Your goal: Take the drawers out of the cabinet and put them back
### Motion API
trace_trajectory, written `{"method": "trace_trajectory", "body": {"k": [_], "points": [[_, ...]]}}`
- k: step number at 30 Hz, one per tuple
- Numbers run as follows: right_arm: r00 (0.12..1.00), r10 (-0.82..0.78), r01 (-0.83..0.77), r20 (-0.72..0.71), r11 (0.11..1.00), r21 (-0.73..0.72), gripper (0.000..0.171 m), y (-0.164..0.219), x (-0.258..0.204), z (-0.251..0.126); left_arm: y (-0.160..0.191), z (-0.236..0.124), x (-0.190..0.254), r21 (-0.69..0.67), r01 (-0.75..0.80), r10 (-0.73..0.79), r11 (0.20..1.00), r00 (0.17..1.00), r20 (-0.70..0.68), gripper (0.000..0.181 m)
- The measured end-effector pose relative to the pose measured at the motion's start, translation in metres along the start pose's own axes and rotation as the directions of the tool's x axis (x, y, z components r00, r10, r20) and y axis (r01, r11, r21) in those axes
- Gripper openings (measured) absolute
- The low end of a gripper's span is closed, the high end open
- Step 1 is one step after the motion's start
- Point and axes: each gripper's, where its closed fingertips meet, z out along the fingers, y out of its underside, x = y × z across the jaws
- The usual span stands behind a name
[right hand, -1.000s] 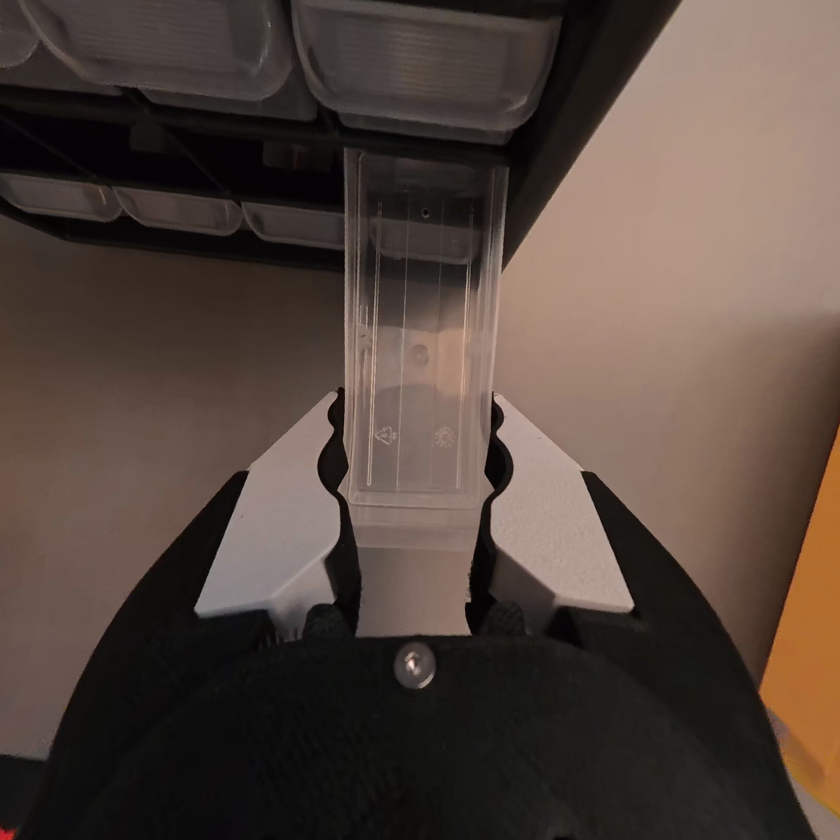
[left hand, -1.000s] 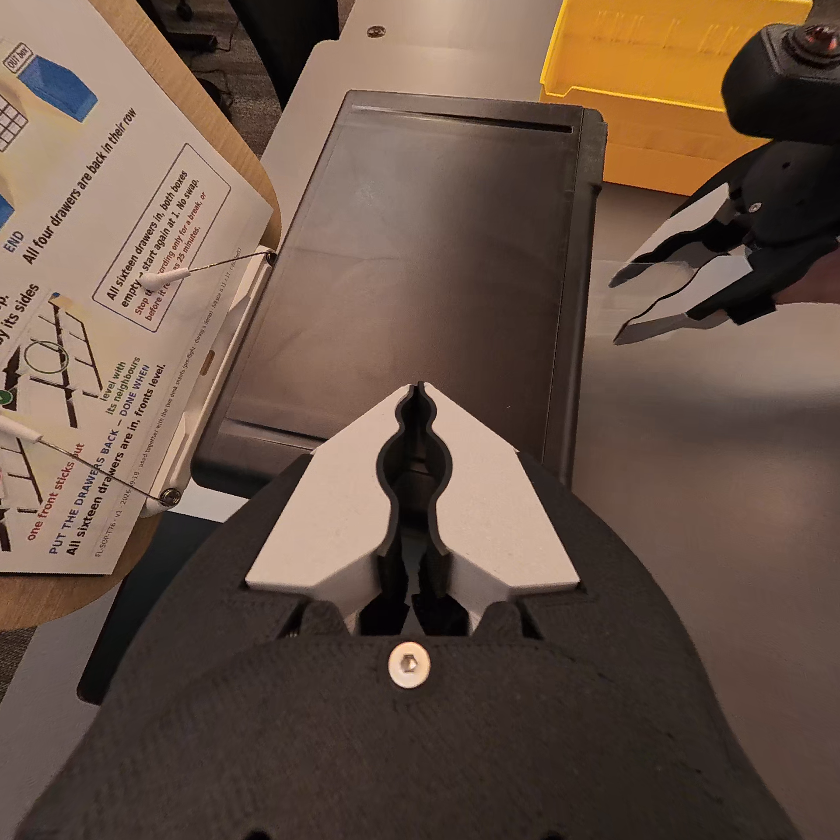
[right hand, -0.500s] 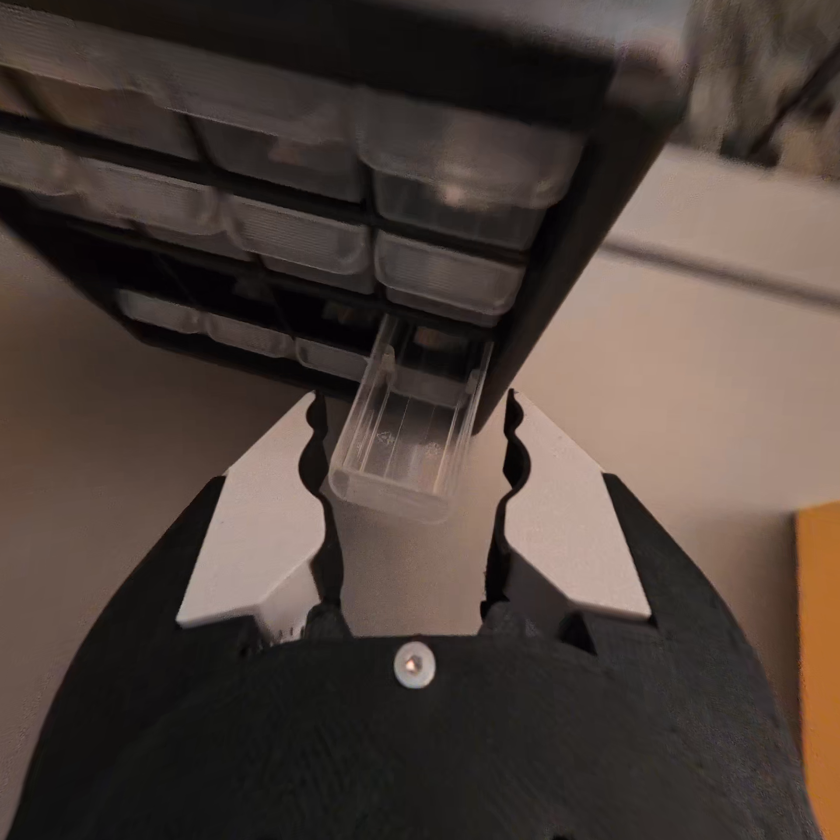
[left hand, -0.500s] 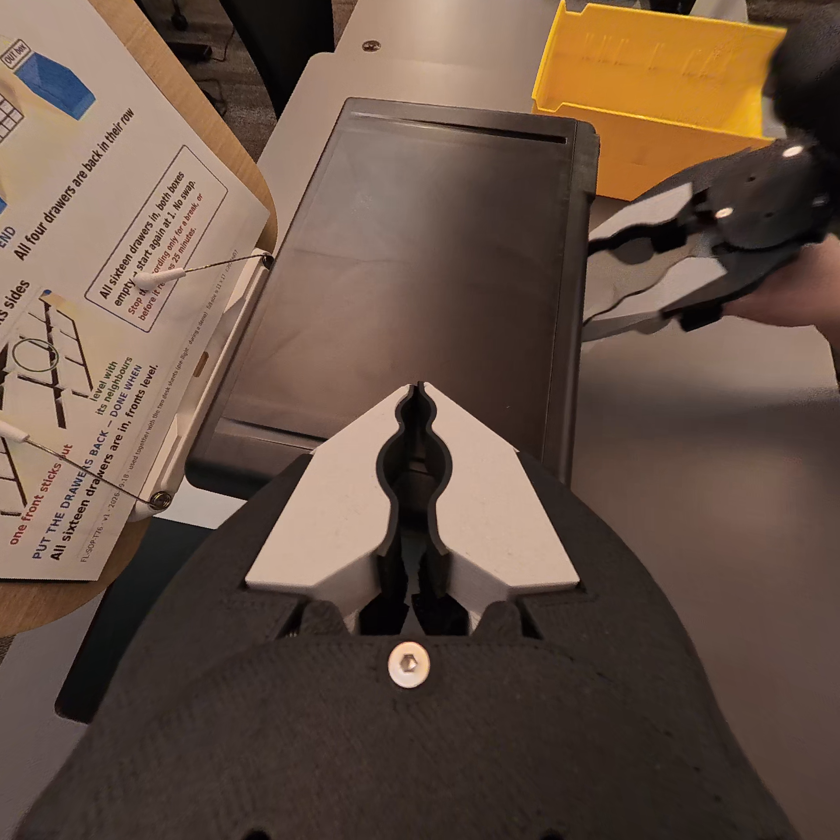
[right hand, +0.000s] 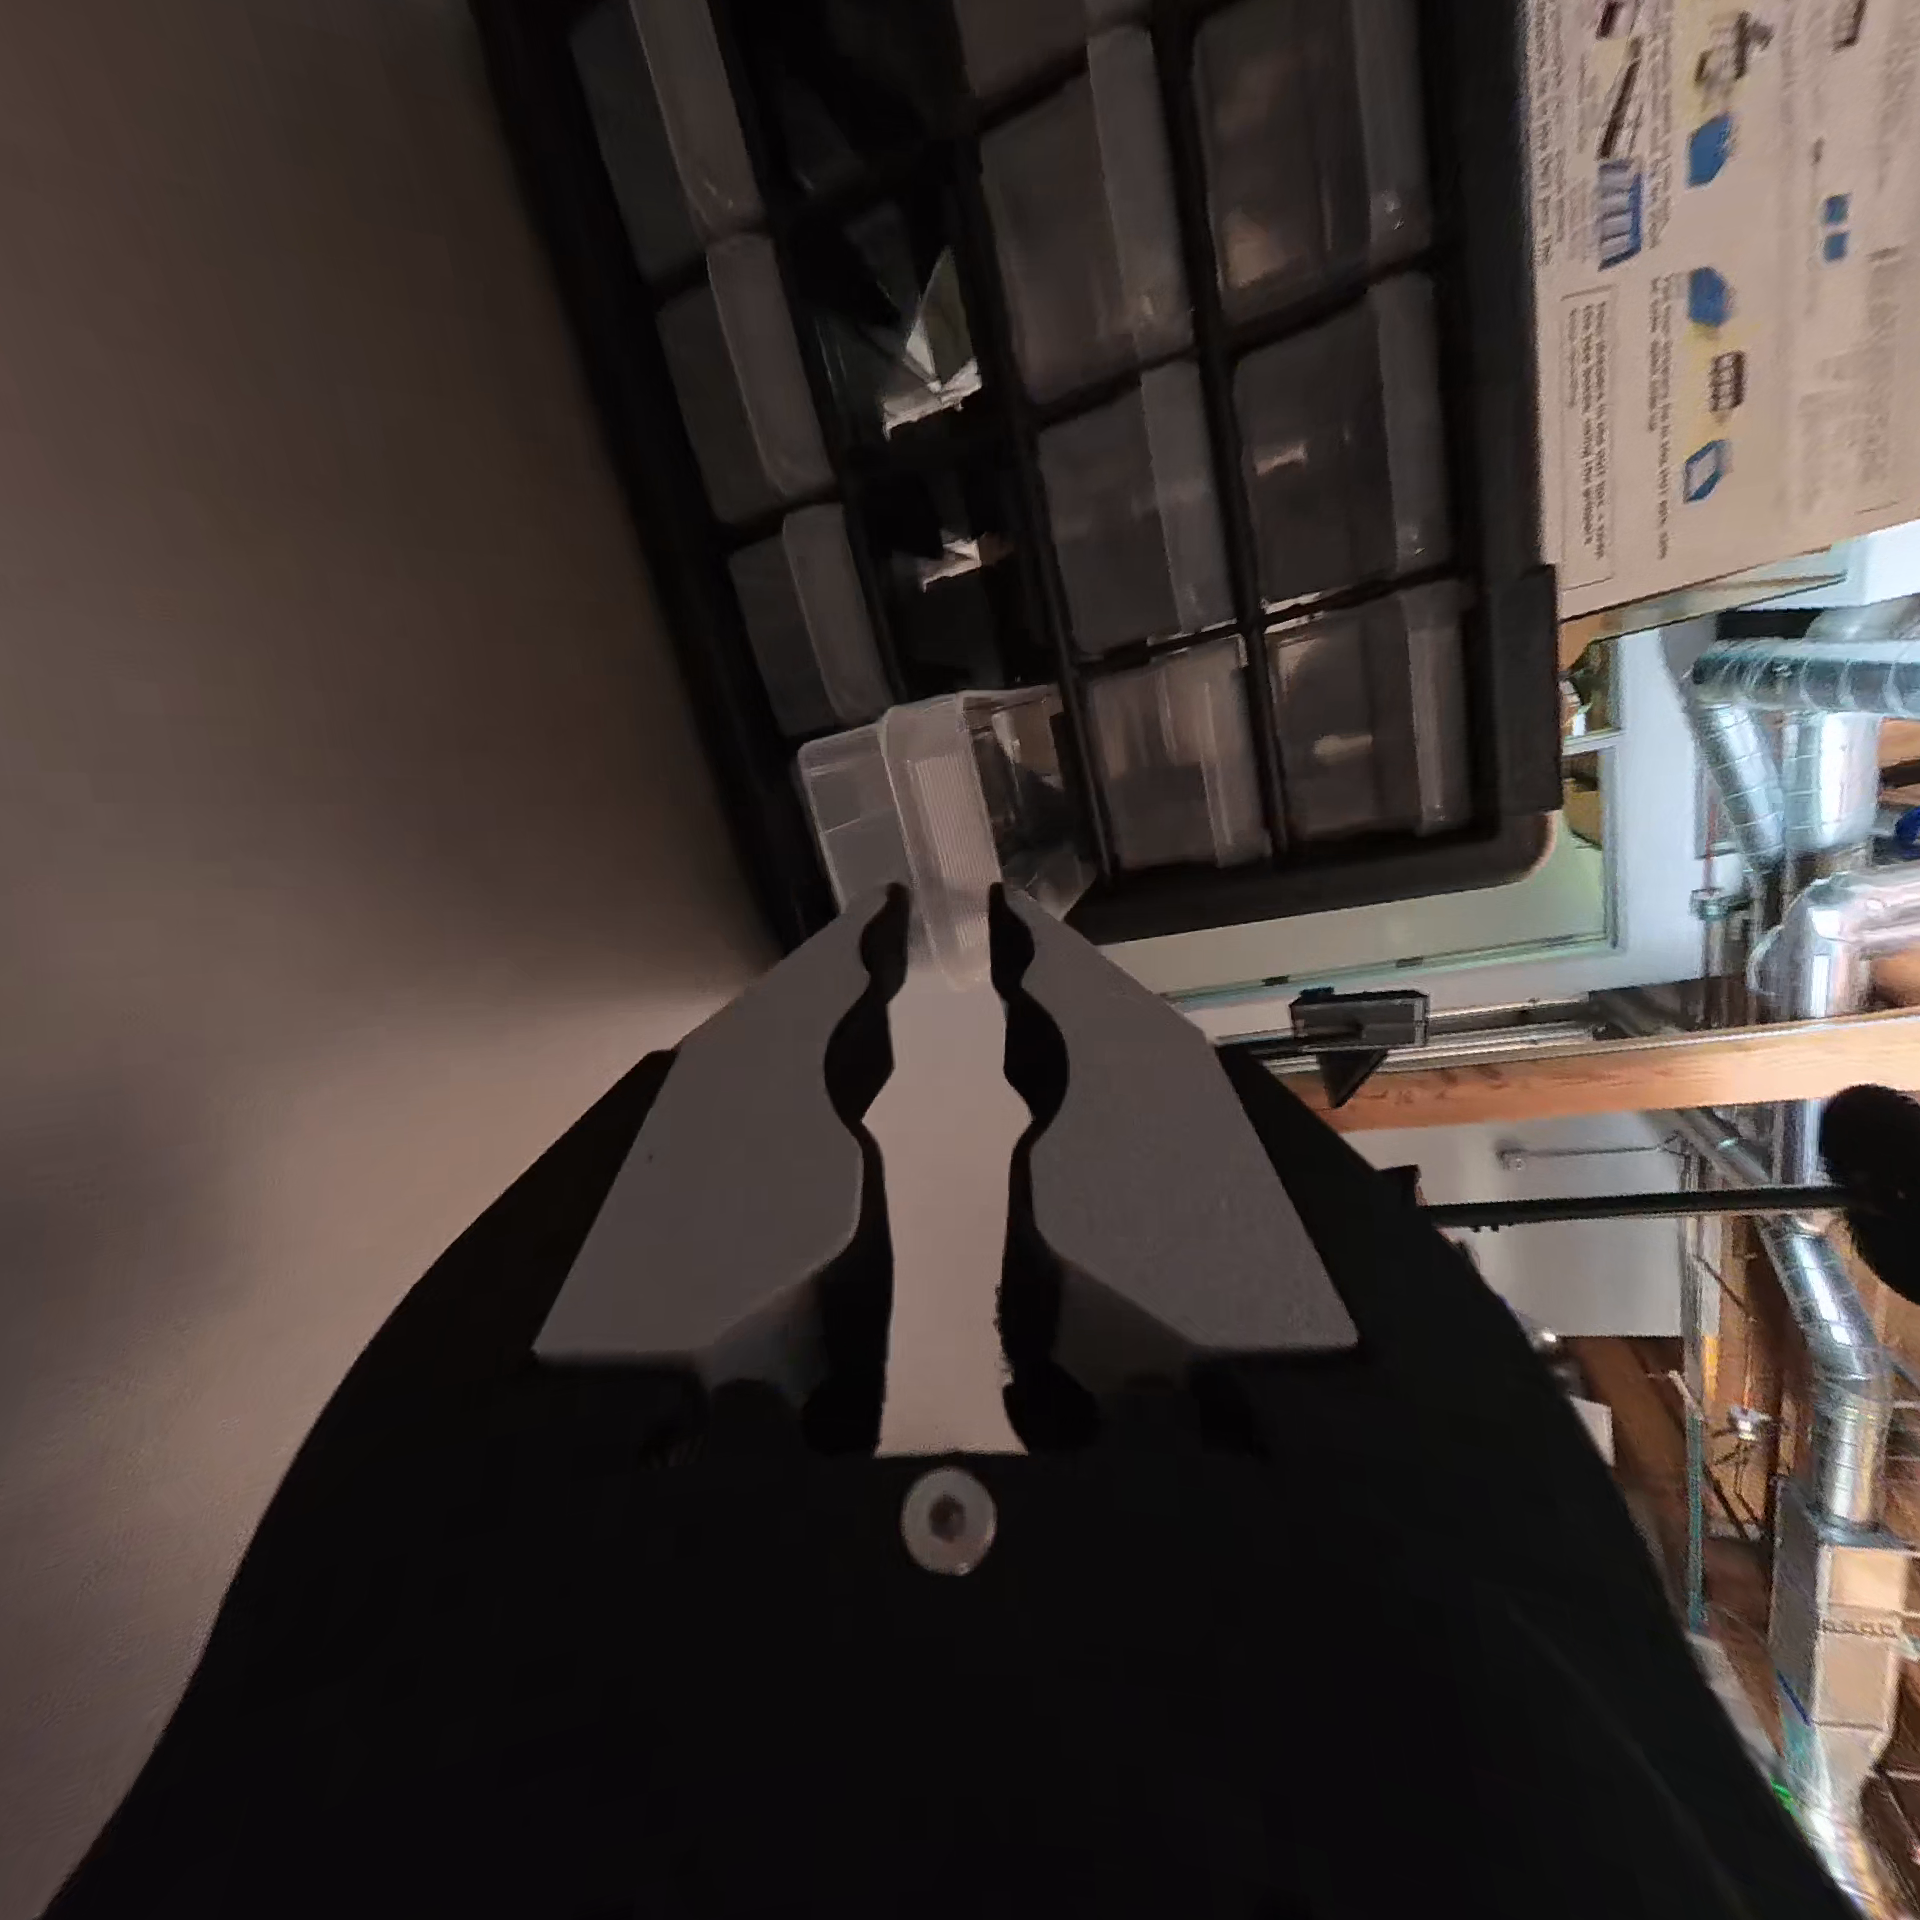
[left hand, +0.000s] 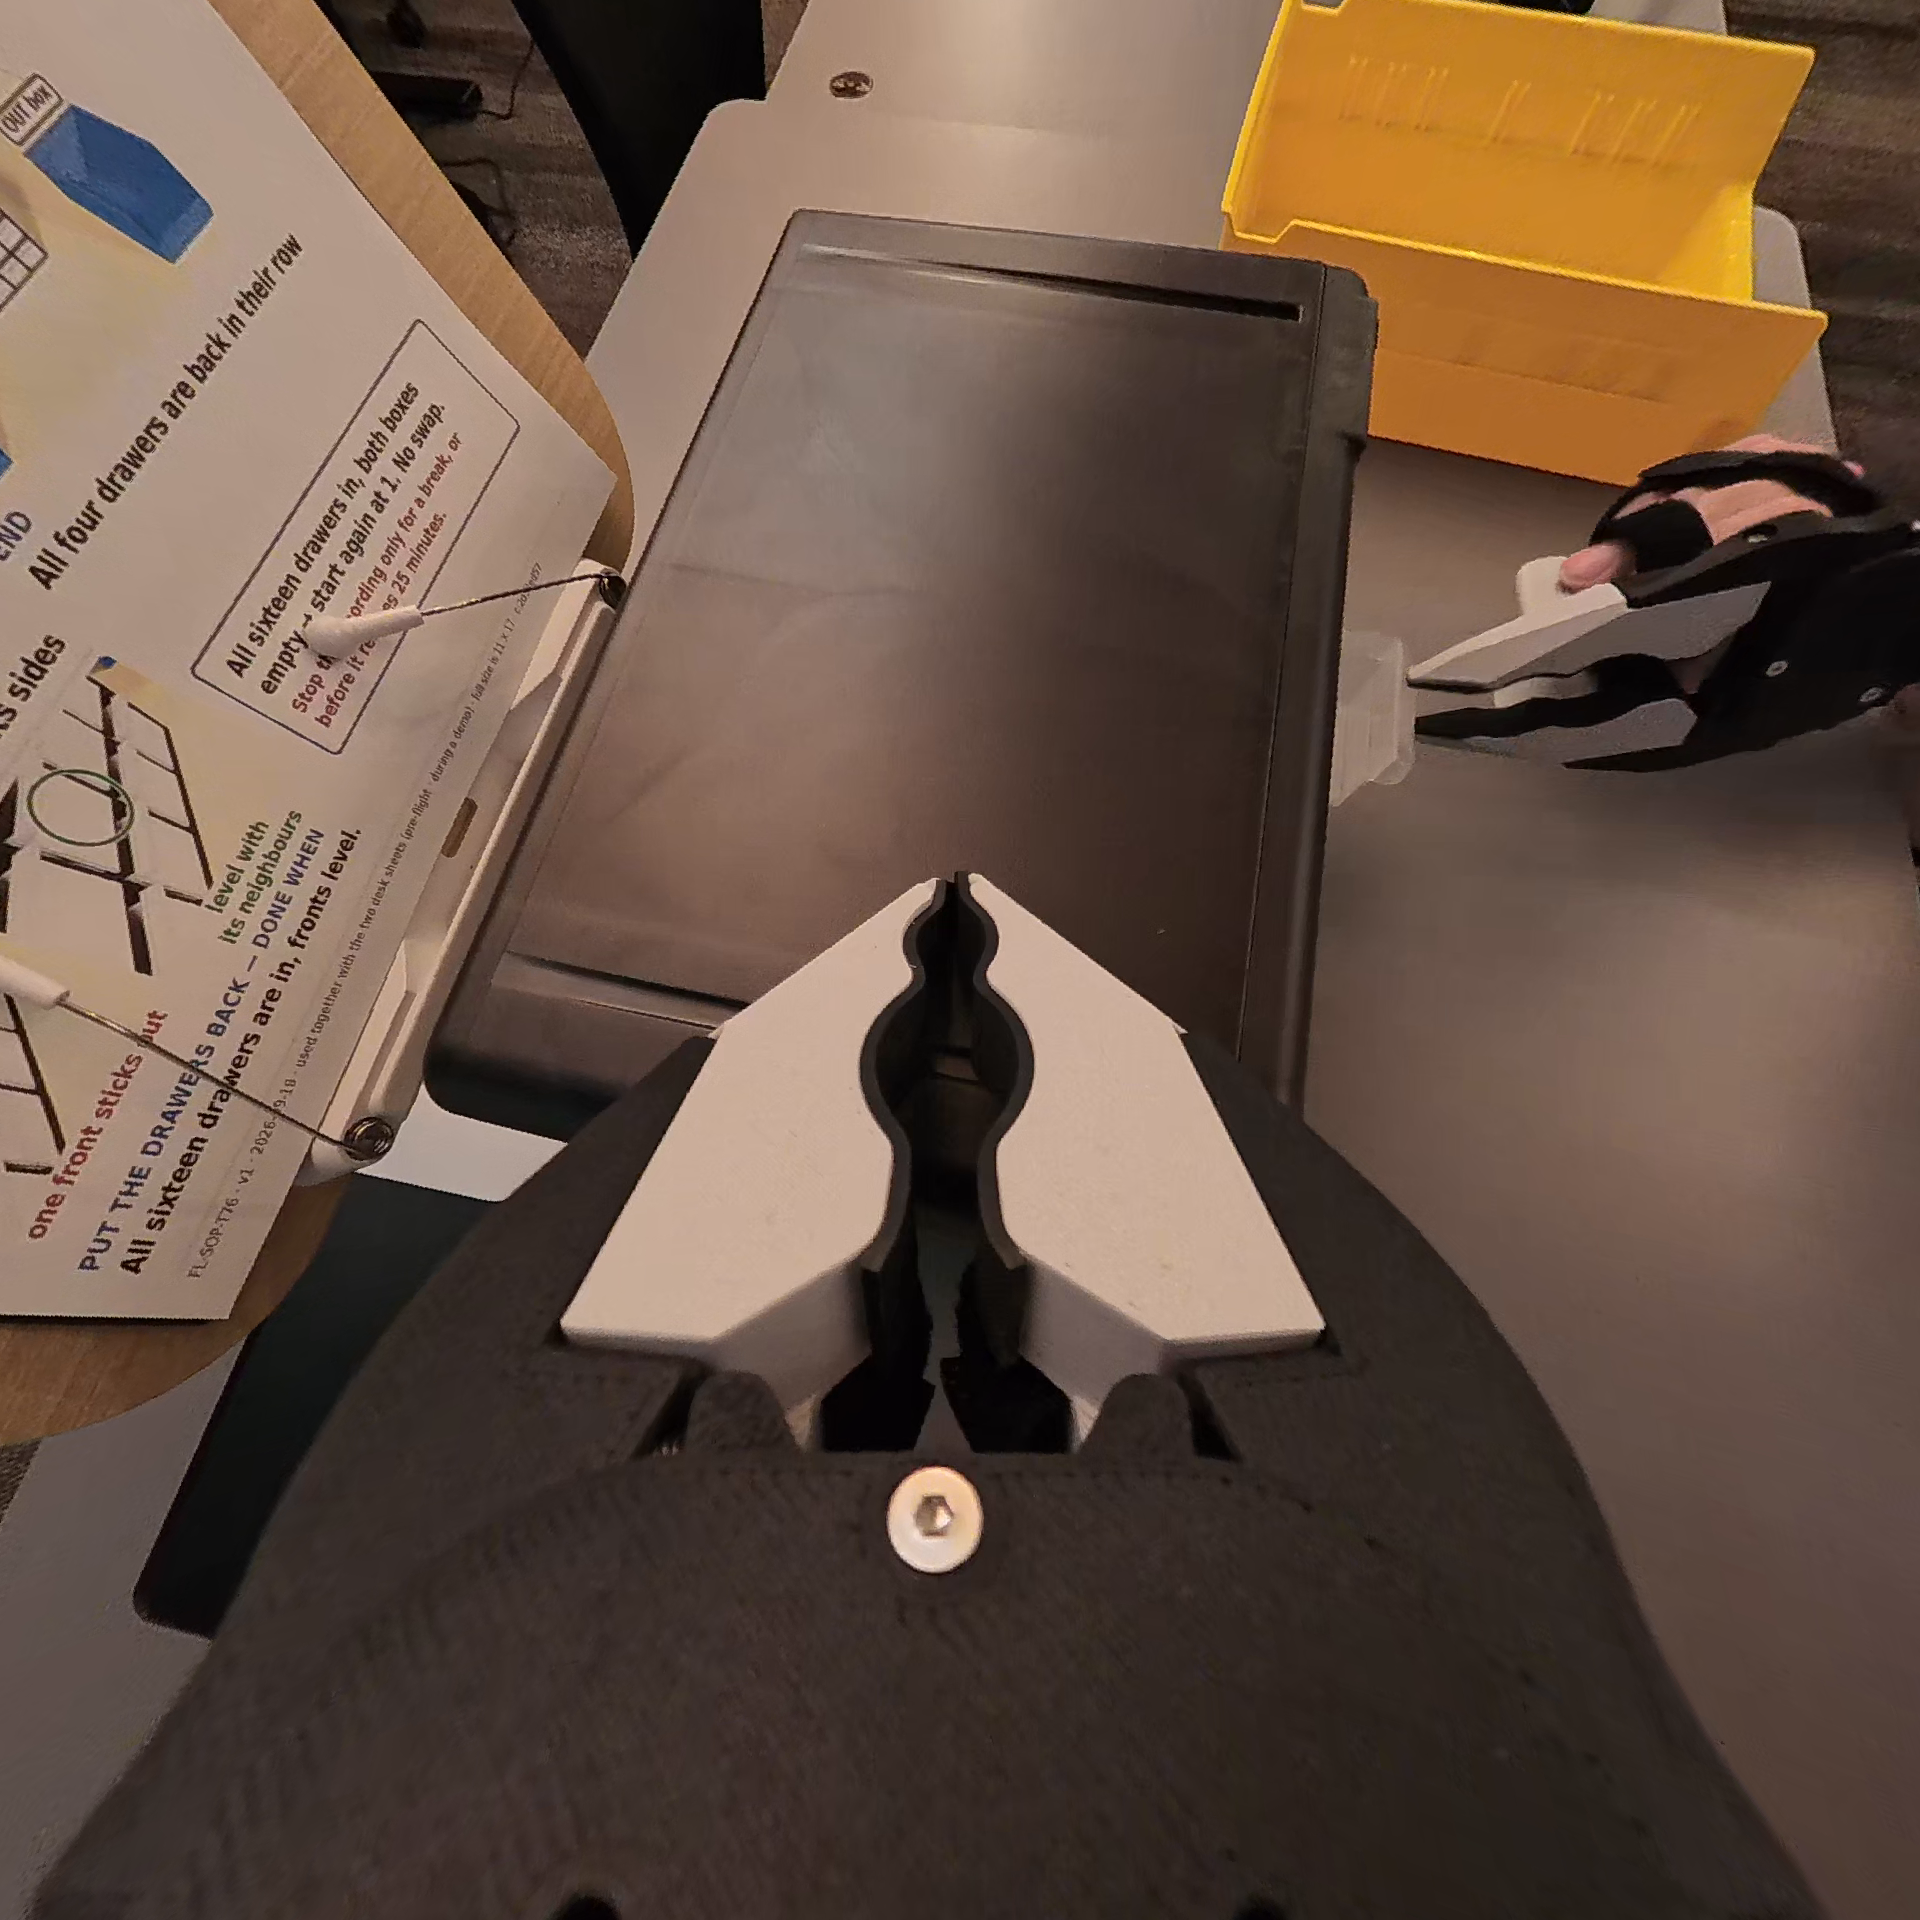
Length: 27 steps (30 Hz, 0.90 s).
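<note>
1. My left gripper (left hand: 951, 883) is pinched shut on nothing, over the black cabinet (left hand: 935, 623) top.
2. At 3 o'clock, right gripper (left hand: 1418, 696) nips a clear drawer (left hand: 1371, 717).
3. Only the right wrist view shows the cabinet front: drawer (right hand: 935, 831) sticks out, handle tab clamped.

The cabinet (left hand: 935, 623) stands on the table (left hand: 1558, 1143), seen from above in the left wrist view, with the left gripper (left hand: 954, 883) over its near end. Left of the cabinet an instruction sheet (left hand: 208, 623) lies on a board (left hand: 597, 473) that touches the cabinet's side. Behind and to the right sits a bin (left hand: 1507, 260). At the cabinet's right face one drawer (left hand: 1371, 717) sticks partly out of its slot in the end column, and the right gripper (left hand: 1418, 696) meets its front handle. Other drawers (right hand: 1340, 488) sit in their slots.
</note>
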Motion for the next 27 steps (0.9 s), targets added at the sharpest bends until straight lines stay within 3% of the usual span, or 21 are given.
{"method": "trace_trajectory", "body": {"k": [14, 27], "points": [[1.000, 0.003, -0.003, 0.000, 0.996, -0.086, 0.010, 0.015, 0.023, 0.063, 0.000, 0.000, 0.000, 0.016, 0.020, -0.020, 1.000, 1.000, -0.016, 0.000], [0.999, 0.034, -0.033, 0.008, 0.997, -0.069, 0.012, 0.015, 0.024, 0.070, -0.001, 0.000, 0.001, 0.016, 0.031, -0.031, 0.999, 0.999, -0.013, 0.000]]}}
